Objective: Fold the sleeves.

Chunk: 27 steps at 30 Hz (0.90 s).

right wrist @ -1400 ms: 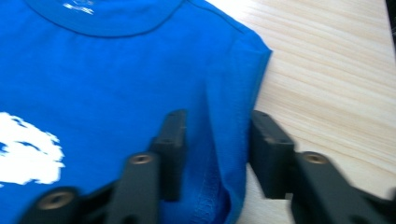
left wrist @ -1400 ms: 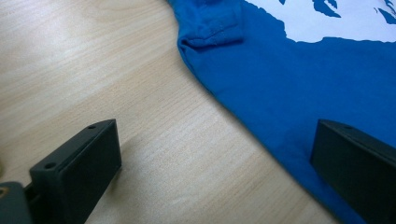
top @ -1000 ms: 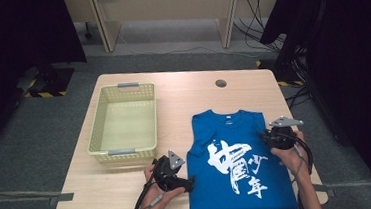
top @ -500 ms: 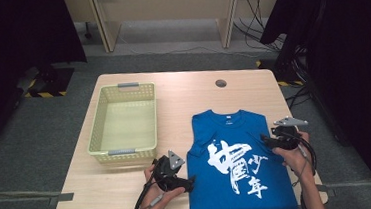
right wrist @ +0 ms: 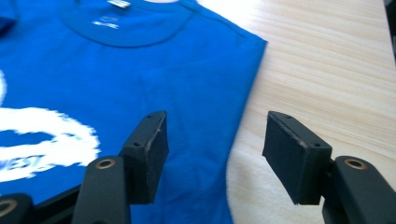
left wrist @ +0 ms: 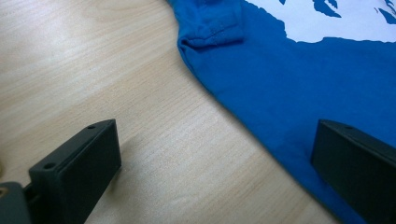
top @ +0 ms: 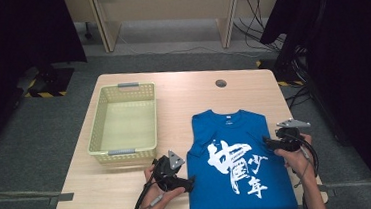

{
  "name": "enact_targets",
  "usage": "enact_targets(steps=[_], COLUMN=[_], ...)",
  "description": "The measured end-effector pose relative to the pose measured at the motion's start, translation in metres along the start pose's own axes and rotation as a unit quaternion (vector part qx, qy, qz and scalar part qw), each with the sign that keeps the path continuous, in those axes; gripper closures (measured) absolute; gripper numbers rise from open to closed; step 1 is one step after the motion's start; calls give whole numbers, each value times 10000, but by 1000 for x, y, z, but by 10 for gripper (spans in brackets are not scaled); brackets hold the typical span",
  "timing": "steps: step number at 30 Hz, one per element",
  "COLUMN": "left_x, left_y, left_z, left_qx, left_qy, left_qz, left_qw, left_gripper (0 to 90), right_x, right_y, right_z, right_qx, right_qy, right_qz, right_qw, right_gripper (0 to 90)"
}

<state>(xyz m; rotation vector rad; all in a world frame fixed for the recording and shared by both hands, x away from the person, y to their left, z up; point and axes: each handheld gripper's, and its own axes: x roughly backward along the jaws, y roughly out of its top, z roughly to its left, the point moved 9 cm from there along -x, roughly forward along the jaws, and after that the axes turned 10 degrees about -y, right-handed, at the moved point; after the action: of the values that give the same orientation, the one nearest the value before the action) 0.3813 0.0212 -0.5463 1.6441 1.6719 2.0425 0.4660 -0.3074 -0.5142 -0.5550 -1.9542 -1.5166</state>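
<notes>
Opening over the blue shirt's (right wrist: 140,70) right edge, right gripper (right wrist: 212,140) jaws just spread, nothing clamped; left gripper (left wrist: 210,154) gapes empty, fold likely next.

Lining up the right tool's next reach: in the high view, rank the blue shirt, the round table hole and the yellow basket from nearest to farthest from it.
From the right tool:
1. Blue shirt, directly beside it, its right edge under the open jaws.
2. Round table hole, farther up the table, toward the far edge.
3. Yellow basket, across the table on the left side.
</notes>
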Motion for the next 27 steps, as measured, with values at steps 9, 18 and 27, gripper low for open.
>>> enact_targets(steps=[9, 18, 27], left_x=[0, 0, 2], left_y=[0, 0, -2], left_z=[1, 1, 1], left_qx=[23, 27, 26], left_qy=[14, 14, -2], left_qz=[6, 3, -2], left_qw=[10000, 10000, 10000], left_gripper=[3, 3, 7], right_x=[15, 21, 16], right_y=[-10, -19, -31], right_z=[23, 54, 74], right_qx=[299, 533, 553], right_qy=[315, 591, 782], right_qz=[3, 111, 351], right_qw=[9991, 9968, 9948], right_gripper=[325, 234, 183])
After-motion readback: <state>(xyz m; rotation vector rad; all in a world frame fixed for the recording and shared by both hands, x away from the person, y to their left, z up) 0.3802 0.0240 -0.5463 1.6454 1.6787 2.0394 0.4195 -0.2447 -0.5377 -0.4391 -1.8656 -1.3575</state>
